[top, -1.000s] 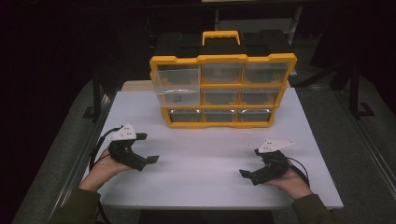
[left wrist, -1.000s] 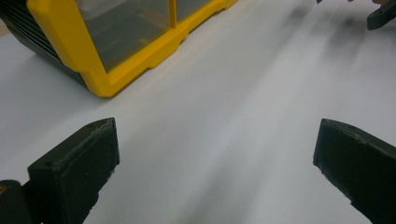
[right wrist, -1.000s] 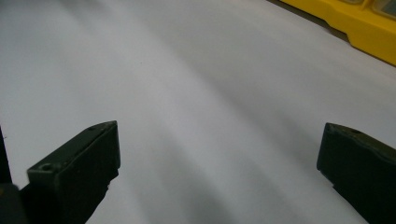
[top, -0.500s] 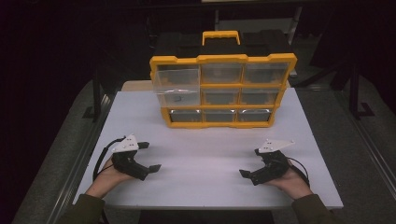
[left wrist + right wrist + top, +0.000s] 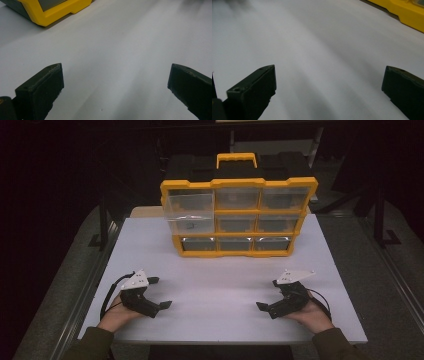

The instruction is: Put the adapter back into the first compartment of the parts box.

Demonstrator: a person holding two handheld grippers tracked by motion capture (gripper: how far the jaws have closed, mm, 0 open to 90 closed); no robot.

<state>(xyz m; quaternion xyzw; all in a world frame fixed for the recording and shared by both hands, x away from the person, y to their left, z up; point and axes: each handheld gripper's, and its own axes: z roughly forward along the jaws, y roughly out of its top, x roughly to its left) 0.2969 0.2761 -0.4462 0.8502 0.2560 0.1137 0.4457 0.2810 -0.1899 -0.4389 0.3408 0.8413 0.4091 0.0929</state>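
Observation:
A yellow organizer case [image 5: 239, 217] with clear drawers stands upright at the back of the white table [image 5: 220, 280]. Its top-left drawer [image 5: 191, 210] sticks out toward me. My left gripper [image 5: 161, 292] rests near the front left of the table, open, with nothing between its jaws. My right gripper [image 5: 267, 294] rests at the front right, also open and holding nothing. In the left gripper view the left gripper [image 5: 115, 82] has its jaws wide apart over bare table, with a corner of the case [image 5: 55, 11] at the top left. The right gripper [image 5: 328, 83] looks the same, with the case [image 5: 409, 15] at the top right.
A black case with a yellow handle [image 5: 236, 159] stands behind the organizer. Grey floor and dark metal frames flank the table on both sides. A wide stretch of bare white table lies between the grippers and the organizer.
My left gripper has drifted toward the front edge and slightly to the right. The right gripper and the organizer have stayed put.

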